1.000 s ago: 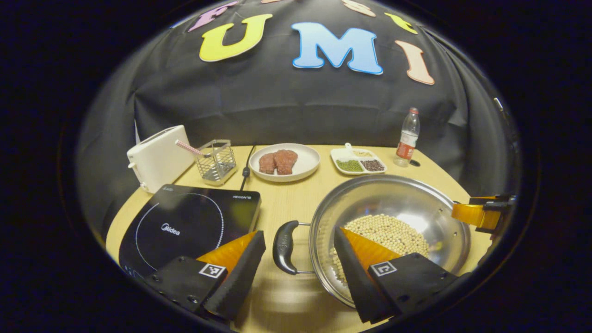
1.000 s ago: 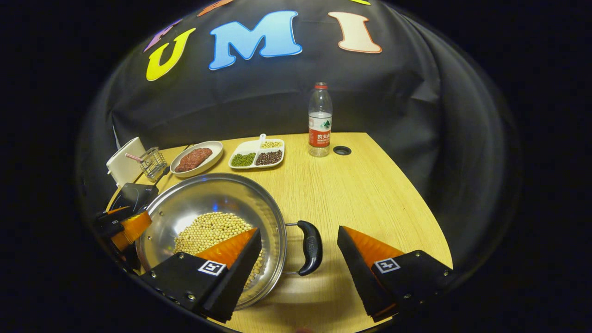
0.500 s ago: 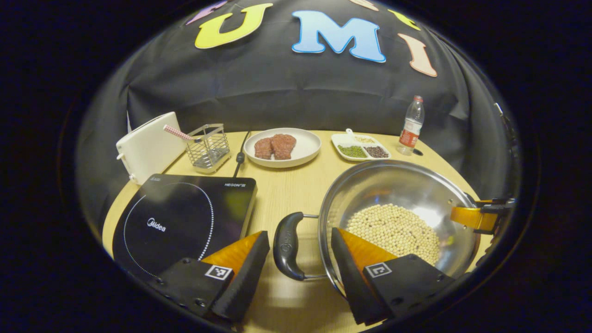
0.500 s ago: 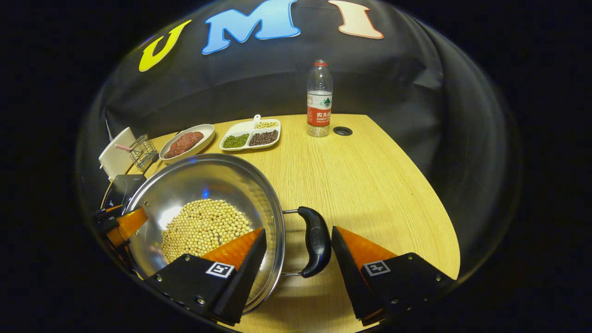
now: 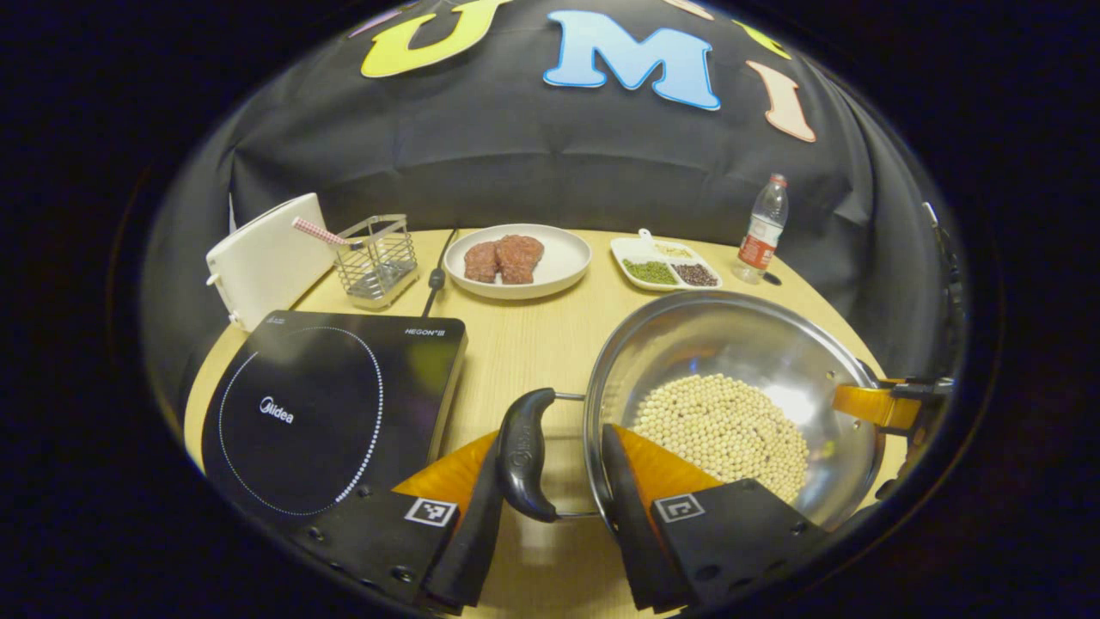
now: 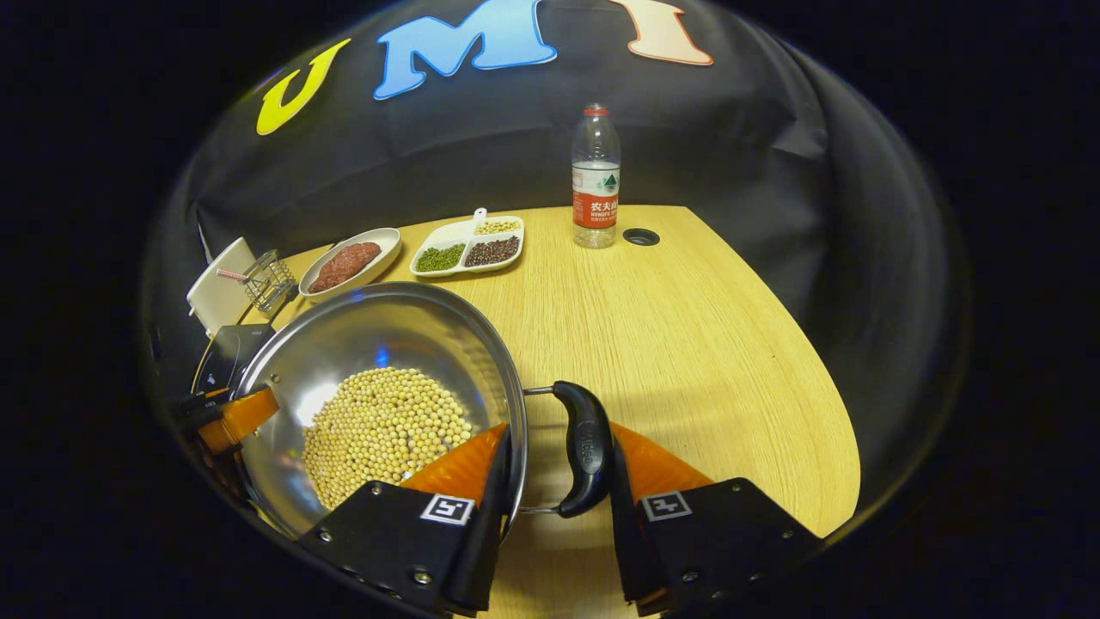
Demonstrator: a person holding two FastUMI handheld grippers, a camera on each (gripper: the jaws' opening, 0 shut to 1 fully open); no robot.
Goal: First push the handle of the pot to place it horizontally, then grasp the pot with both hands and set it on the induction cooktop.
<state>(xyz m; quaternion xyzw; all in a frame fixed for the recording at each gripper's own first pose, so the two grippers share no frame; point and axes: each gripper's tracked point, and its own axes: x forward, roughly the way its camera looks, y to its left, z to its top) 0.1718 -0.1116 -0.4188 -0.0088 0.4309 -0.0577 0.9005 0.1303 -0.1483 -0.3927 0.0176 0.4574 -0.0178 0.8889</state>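
a: start with the tongs. the left gripper (image 5: 554,507) has its two fingers drawn in around the pot's left handle (image 5: 522,454). one finger looks pressed against the grip's outer side; the other sits at the pot wall side, inside the wire loop.

b: so is it pinching the handle?

a: probably, but the fisheye edge makes it hard to say whether the inner finger truly touches. the right gripper (image 6: 557,503) is the same story on the right handle (image 6: 584,447): narrowed in close on both sides of it, contact likely.

b: and the pot itself?

a: the pot (image 5: 730,361) sits on the table (image 6: 687,344), just beside the induction cooktop (image 5: 326,404), not on it. the handles lie out to either side, so the levelling step looks done. what's left is the lift, the carry across and the set-down.

b: materials?

a: the pot is a wide, shallow, polished steel bowl, mirror-bright, with a loose heap of pale round beans (image 5: 722,425) that would roll if it tilts. handles are glossy black moulded grips, curved, on thin wire brackets. the cooktop is a flat, dark glass slab with a dotted ring. the table is light wood grain, smooth.
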